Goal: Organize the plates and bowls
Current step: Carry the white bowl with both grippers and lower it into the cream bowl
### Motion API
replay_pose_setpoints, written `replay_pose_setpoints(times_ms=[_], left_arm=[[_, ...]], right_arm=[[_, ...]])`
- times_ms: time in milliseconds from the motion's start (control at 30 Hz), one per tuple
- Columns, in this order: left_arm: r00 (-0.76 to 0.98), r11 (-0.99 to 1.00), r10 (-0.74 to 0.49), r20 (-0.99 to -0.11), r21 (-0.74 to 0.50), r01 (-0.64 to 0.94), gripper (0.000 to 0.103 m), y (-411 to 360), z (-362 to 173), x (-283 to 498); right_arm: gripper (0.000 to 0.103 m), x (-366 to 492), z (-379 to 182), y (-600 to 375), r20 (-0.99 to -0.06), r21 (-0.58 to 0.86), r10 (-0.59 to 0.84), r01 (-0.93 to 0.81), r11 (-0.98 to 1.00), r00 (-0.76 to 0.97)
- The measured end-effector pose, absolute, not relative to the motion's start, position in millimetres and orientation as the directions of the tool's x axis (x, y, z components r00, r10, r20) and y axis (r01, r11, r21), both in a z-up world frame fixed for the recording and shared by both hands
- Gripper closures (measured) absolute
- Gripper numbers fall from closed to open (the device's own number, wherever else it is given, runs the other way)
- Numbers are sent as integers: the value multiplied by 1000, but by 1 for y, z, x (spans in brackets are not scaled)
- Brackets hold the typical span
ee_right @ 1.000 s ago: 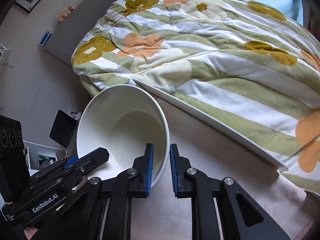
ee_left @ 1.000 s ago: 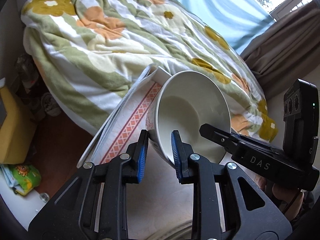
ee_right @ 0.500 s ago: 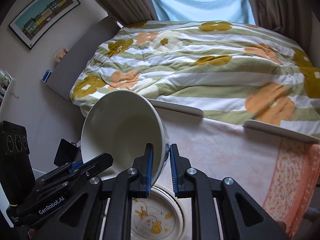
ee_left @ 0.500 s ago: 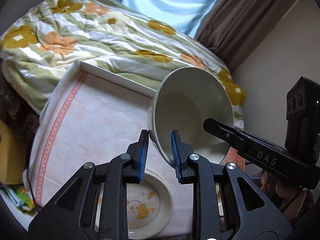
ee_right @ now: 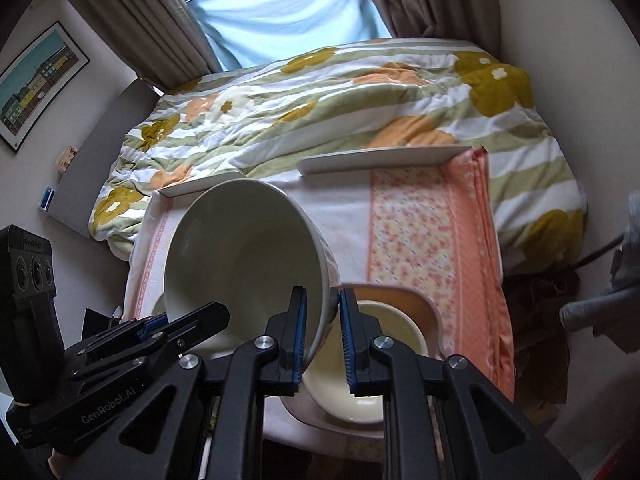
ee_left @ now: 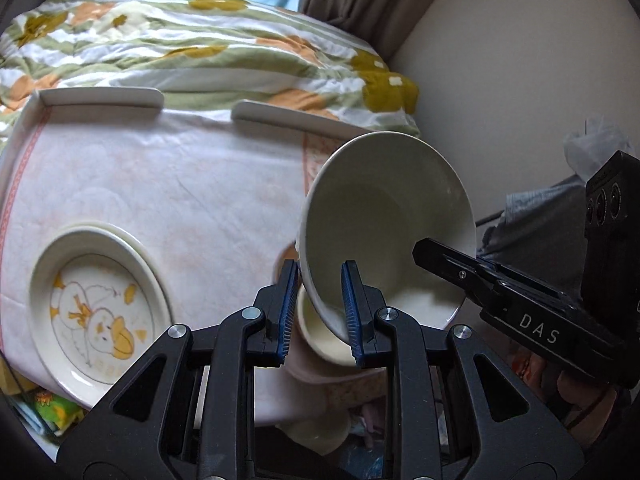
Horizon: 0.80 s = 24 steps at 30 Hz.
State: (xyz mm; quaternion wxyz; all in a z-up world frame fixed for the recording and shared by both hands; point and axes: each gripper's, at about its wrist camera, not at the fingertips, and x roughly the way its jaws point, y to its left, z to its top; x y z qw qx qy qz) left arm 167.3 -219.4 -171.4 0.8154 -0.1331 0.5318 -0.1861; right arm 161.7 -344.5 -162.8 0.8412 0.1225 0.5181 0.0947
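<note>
You have the big white bowl [ee_left: 384,224] pinched from both sides: your left tongs [ee_left: 318,312] bite its rim on one side, one pad inside and one outside, and your right tongs [ee_right: 322,334] do the same on the opposite edge. It hangs tilted, mouth toward the bed, above the near right part of the tabletop [ee_left: 168,184], right over a smaller cream bowl [ee_right: 376,364] sitting on a square pinkish plate [ee_right: 424,312]. Treat it as glazed ceramic: stiff, fairly heavy, slick under the pads and likely to chip if it knocks the bowl below, so the two opposed rim grips are the sensible hold; level it before lowering. The duck plate [ee_left: 100,312] lies well to the left.

Compared with half a second ago, both views have swung downward: more tabletop shows, the cream bowl and its plate have come into sight beneath the load, and the grip looks unchanged
</note>
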Motion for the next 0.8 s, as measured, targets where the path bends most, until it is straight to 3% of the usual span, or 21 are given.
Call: replay_pose_setpoints(times_ms=[367, 800], left_arm=[[244, 920, -360, -900, -300, 253, 85, -265, -218, 158], [233, 927, -241, -942, -152, 343, 85, -283, -244, 167]], right_arm=[[88, 125, -224, -379, -883, 351, 287, 117, 929, 371], [88, 124, -242, -380, -900, 313, 246, 140, 939, 360]])
